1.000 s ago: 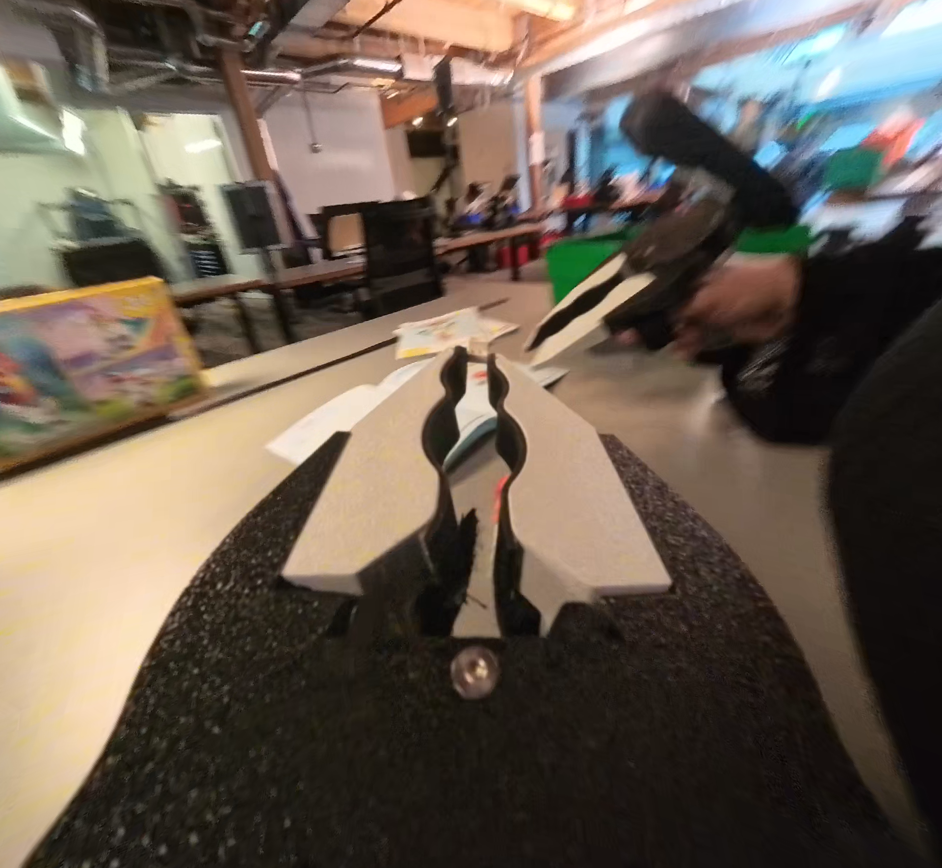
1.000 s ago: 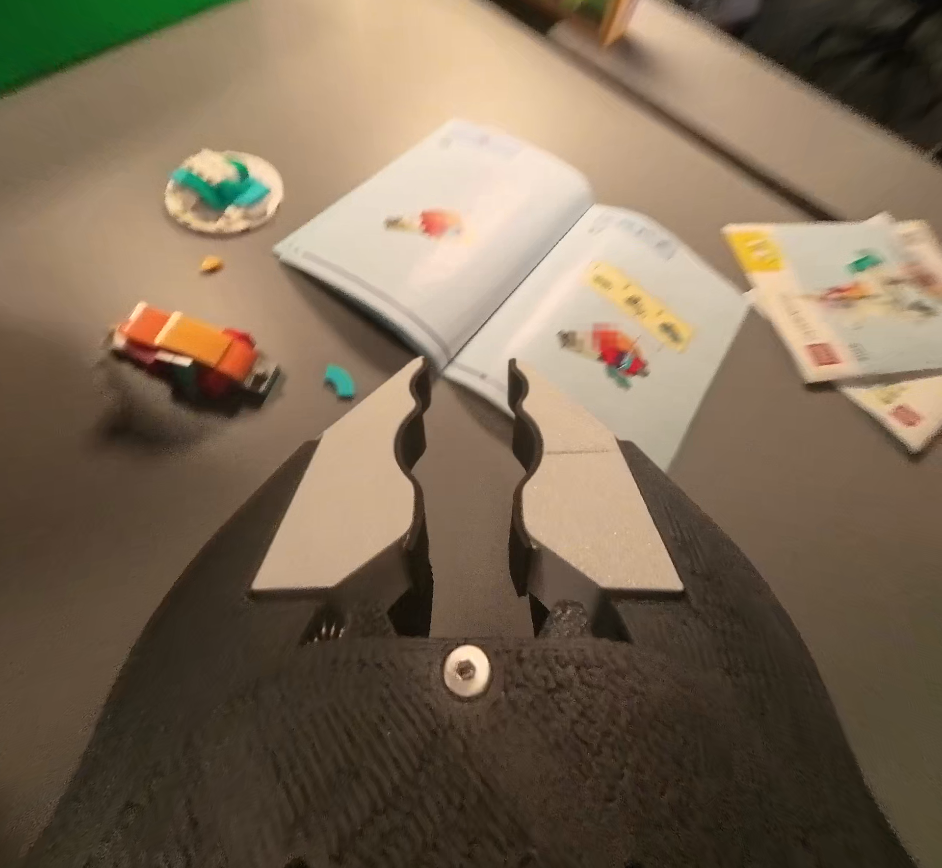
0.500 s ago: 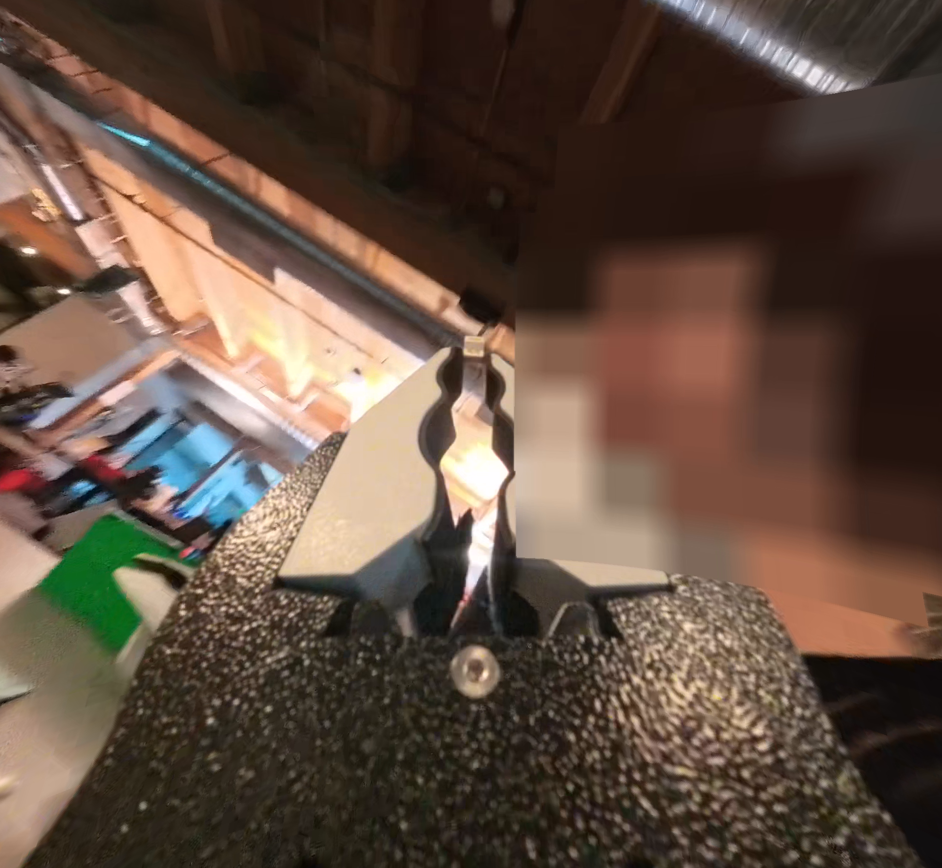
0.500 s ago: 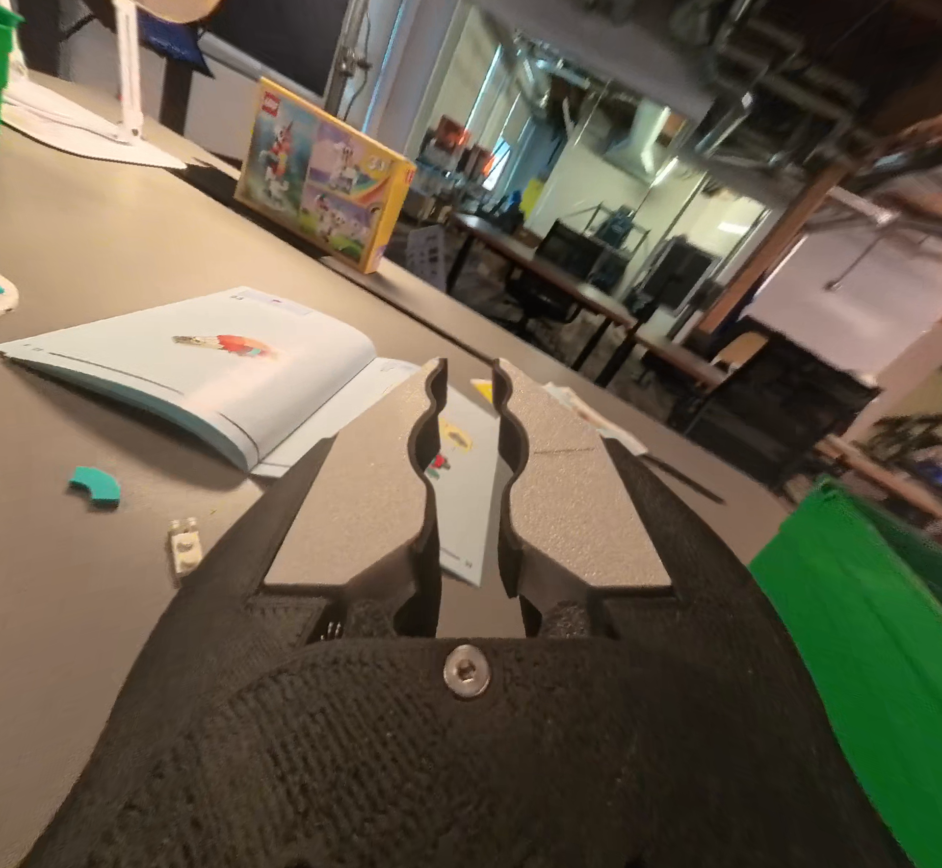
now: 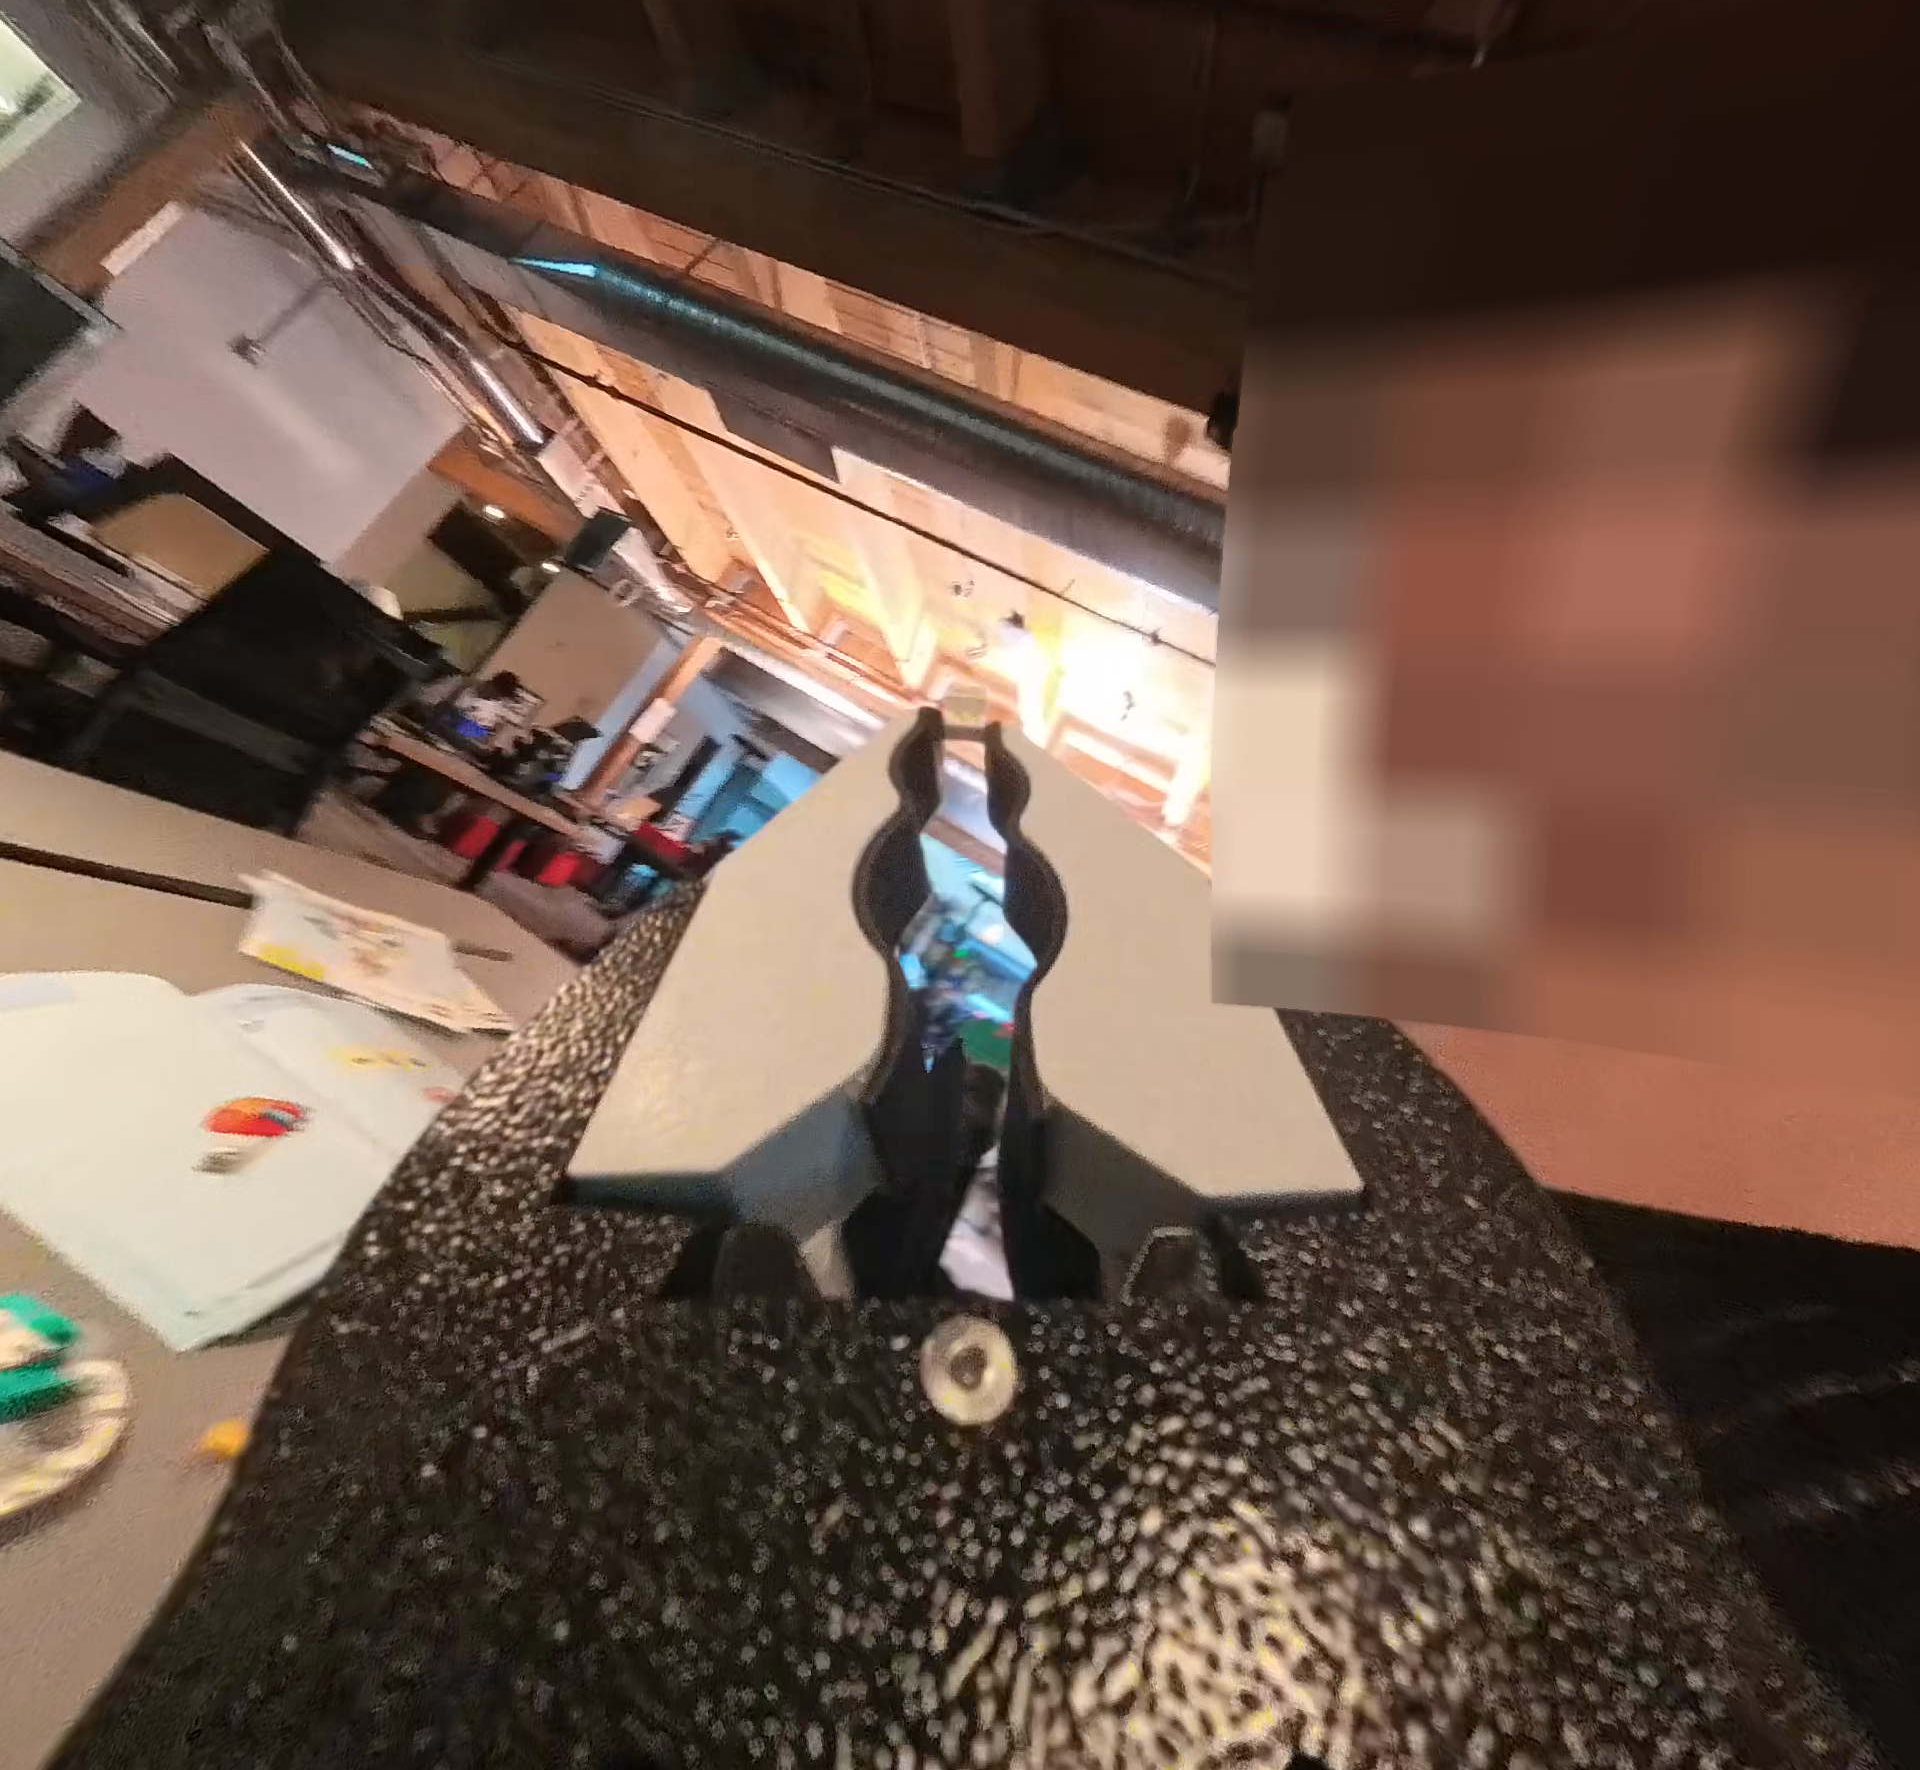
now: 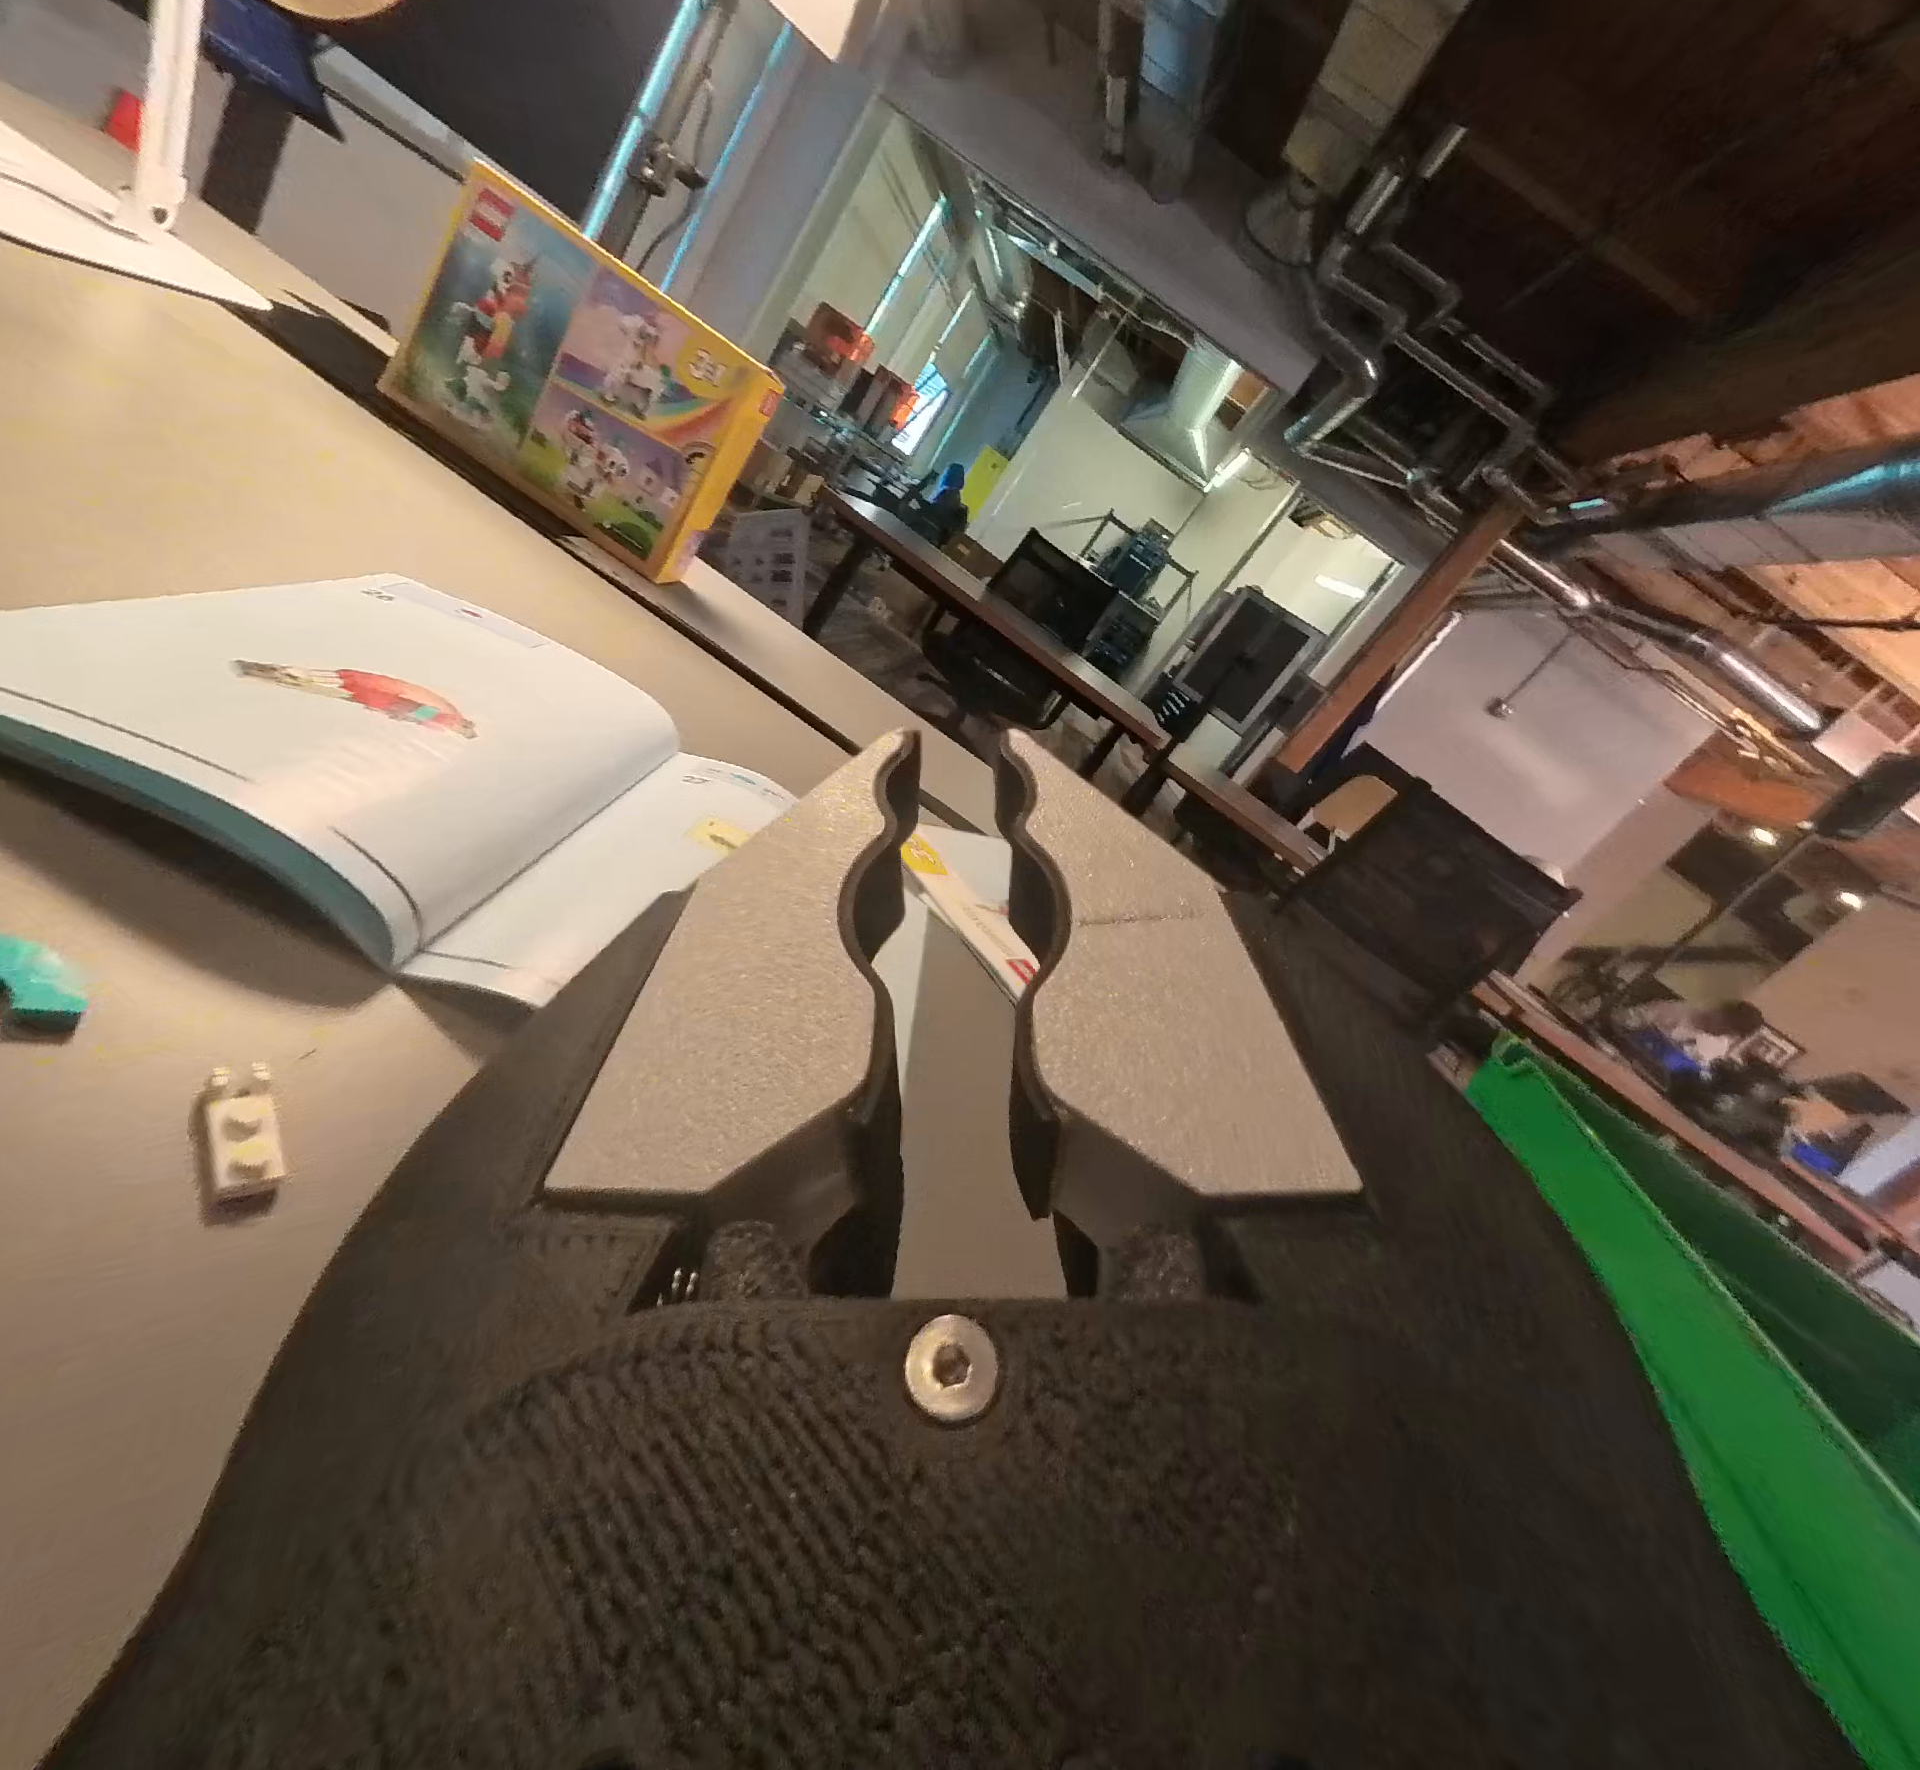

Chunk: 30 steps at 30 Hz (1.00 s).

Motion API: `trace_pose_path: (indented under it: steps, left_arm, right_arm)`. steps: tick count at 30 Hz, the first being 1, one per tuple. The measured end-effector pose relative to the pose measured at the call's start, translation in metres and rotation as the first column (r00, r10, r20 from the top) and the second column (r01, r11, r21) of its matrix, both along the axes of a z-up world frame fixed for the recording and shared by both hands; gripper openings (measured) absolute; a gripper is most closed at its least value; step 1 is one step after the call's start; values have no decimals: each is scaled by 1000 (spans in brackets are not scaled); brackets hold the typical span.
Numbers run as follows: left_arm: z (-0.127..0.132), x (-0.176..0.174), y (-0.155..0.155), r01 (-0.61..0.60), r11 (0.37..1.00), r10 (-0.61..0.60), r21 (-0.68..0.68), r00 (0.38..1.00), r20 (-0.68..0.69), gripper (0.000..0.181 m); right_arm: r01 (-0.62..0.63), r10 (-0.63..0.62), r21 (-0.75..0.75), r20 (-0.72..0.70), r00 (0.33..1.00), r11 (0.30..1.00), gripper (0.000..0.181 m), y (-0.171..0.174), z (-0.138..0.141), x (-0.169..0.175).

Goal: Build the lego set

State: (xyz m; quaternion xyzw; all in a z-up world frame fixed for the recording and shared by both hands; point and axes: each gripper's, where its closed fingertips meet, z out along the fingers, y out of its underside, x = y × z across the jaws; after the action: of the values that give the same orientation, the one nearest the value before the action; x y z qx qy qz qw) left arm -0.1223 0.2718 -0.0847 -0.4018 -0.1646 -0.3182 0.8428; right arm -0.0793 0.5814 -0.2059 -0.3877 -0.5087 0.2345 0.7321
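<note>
My left gripper is raised off the table and tilted up toward the ceiling. It is shut on a tiny pale lego piece pinched at the very fingertips. My right gripper is open and empty, low over the grey table and pointing along it. A small white lego plate and a teal curved piece lie on the table to its left. A round plate with teal pieces and a tiny yellow piece show at the lower left of the left wrist view.
An open instruction booklet lies ahead left of the right gripper, and it also shows in the left wrist view. More booklets lie beyond it. A yellow lego box stands at the table's far edge. A green bin stands right.
My left gripper has lifted from level over the table and tilted up, with the tiny piece still in it. My right gripper has swung from looking down on the table to low and level.
</note>
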Motion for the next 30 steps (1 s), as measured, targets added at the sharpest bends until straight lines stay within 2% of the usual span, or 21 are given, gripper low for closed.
trace_pose_path:
  steps: [1,4,7,10,13,16,20,22,26,29,30]
  left_arm:
    - [1,-3,-4,-43,999,42,-26,998,-36,6]
    - [-1,-15,-16,-200,972,182,-123,972,-149,5]
    - [-9,-29,-28,-351,913,299,-210,923,-243,5]
    - [-16,-41,-39,-464,841,375,-278,870,-320,5]
    - [-30,-50,-43,-573,732,408,-369,802,-436,5]
    - [-54,-46,-28,-622,630,327,-464,755,-569,5]
    - [-94,-20,7,-548,585,103,-598,781,-616,5]
    - [-106,-13,17,-548,561,59,-621,774,-630,5]
    - [-119,-3,28,-508,560,9,-654,794,-608,5]
    - [-116,-6,28,-486,591,48,-643,818,-573,5]
    - [-116,-9,28,-503,585,68,-636,812,-579,5]
  right_arm:
    - [9,-9,-8,-5,1000,1000,12,3,0,0]
    - [23,-23,-3,-13,1000,1000,12,10,1,-3]
    - [44,-44,12,-17,999,999,12,17,2,-10]
    - [68,-68,-2,-23,997,998,12,27,3,-18]
    - [93,-94,-24,-28,995,995,12,37,3,-25]
    - [117,-118,-31,-29,993,993,12,43,3,-30]
    - [140,-140,-9,-23,990,990,12,45,2,-35]
    - [144,-144,10,-16,990,990,11,44,2,-36]
    - [139,-139,37,-5,990,990,11,40,1,-38]
    - [136,-136,42,-2,991,990,11,40,1,-39]
    - [135,-135,41,-2,991,990,11,40,1,-39]
